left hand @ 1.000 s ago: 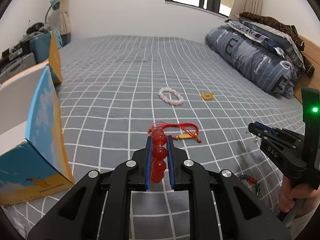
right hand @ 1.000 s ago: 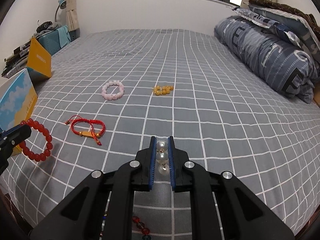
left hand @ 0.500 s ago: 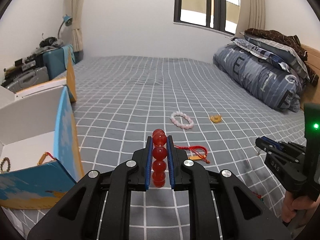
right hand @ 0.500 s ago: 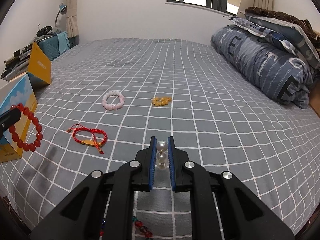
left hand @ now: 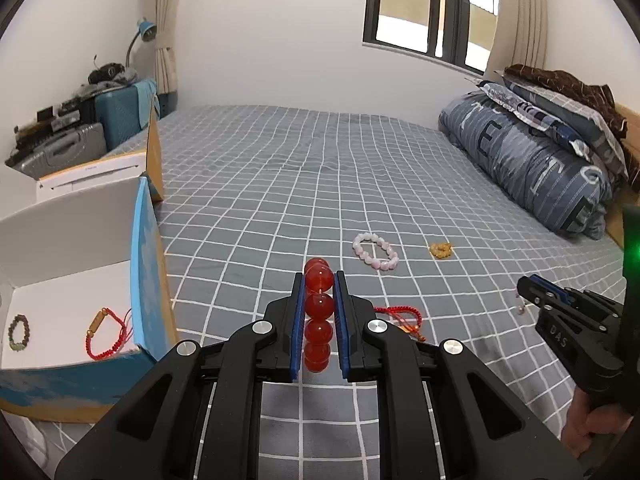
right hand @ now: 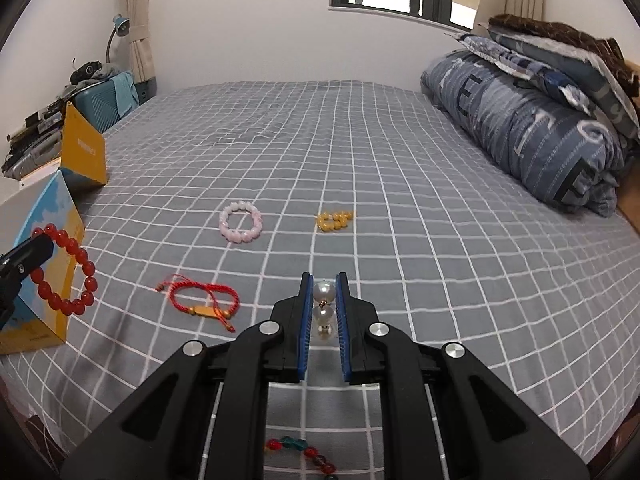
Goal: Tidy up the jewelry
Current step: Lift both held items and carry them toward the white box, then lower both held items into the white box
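Here, far to the left of the left claw [left hand: 319, 312], an open box [left hand: 72, 240] sits on the bed [left hand: 280, 184], holding a dark bead bracelet [left hand: 18, 333] and a red cord bracelet [left hand: 106, 334]. The left claw is closed tight on a red bead bracelet [left hand: 318, 312], its beads lined up between the blue pads, the loop hanging free beside the box in the right wrist view. Just ahead and to the right of that claw, half hidden under its finger, lies another red cord bracelet [right hand: 204, 300]. Farther ahead on the bed rests a pink bead bracelet [right hand: 241, 222], and to the right of it a small yellow bead cluster [right hand: 334, 221], the two apart. The right claw [right hand: 325, 310] is closed on a pearl strand [right hand: 324, 307], pearls stacked between its pads. Below it, close to the camera, lies a string of red and green beads [right hand: 300, 450]. A folded quilt [right hand: 528, 132] lies far right.
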Tool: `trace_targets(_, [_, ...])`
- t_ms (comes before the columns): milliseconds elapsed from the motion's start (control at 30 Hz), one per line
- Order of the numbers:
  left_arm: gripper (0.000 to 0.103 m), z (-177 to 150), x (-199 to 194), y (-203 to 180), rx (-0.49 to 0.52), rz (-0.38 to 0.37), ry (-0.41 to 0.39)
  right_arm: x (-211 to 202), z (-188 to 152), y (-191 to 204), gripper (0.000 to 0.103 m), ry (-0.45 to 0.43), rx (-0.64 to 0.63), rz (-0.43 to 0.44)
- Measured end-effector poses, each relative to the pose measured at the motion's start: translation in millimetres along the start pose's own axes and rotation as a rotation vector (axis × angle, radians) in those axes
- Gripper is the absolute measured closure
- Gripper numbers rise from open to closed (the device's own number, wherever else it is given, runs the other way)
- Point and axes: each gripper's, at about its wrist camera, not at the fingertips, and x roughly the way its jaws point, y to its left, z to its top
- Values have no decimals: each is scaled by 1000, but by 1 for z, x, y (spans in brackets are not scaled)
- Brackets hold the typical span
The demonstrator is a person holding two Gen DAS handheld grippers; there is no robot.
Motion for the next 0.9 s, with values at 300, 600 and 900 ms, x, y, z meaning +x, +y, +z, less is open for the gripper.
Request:
trace_targets(300, [90,39,-30,44,-31,46,7,-22,46,59,92,-24,-53,47])
trace_targets(600, [90,74,-75,123,-106,167,-12,-46,86,148,92,-68,-104,171])
trace_targets(900, [90,68,-104,213,-186,327,8,-61,97,262,92,-57,-207,320])
